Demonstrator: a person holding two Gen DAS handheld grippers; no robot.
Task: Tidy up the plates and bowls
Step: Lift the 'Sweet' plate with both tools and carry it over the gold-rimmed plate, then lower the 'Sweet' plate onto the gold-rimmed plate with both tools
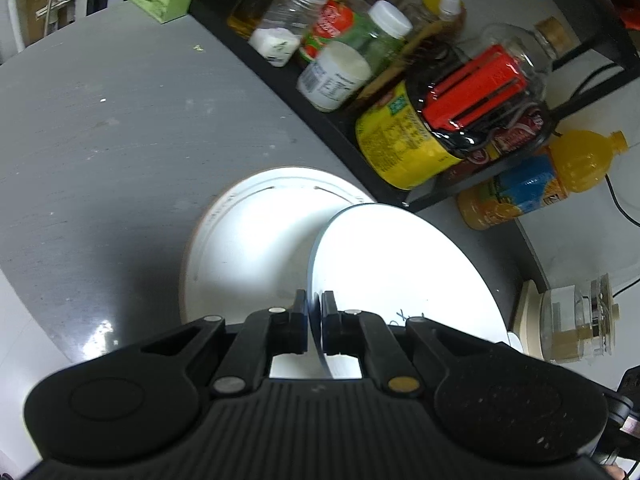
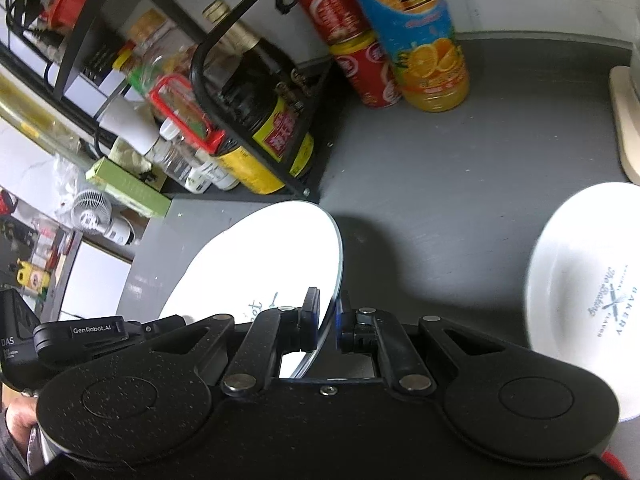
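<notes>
White round plate with a thin blue-grey rim [image 1: 400,272] is held tilted above the grey countertop [image 1: 120,120], one edge raised, its glazed face washed out by glare in both wrist views. The left gripper [image 1: 315,300] has its two black fingers drawn in tight against either side of the near rim, with no gap visible. The right gripper [image 2: 328,300] straddles the rim of the same plate at another point; its fingers stand narrowly apart, thin slivers of space seem to show on both sides, and whether the pads actually press on the rim cannot be told. Dark script on the plate face is cut off by the gripper bodies and is unreadable. Behind the held plate, in the left wrist view, a larger white plate with a brownish edge [image 1: 248,240] lies flat on the counter, its right side covered by the tilted plate and its near part by the gripper. A white ceramic bowl printed with grey lettering [image 2: 580,260] sits on the counter to the right, well apart, its lower edge hidden by the right gripper. A black wire rack [image 1: 344,136] of jars and bottles stands behind, including a dark bottle with a yellow label [image 1: 400,140]; an orange juice bottle with a blue label [image 1: 540,176] stands just beside the rack. Most labels are blurred.
</notes>
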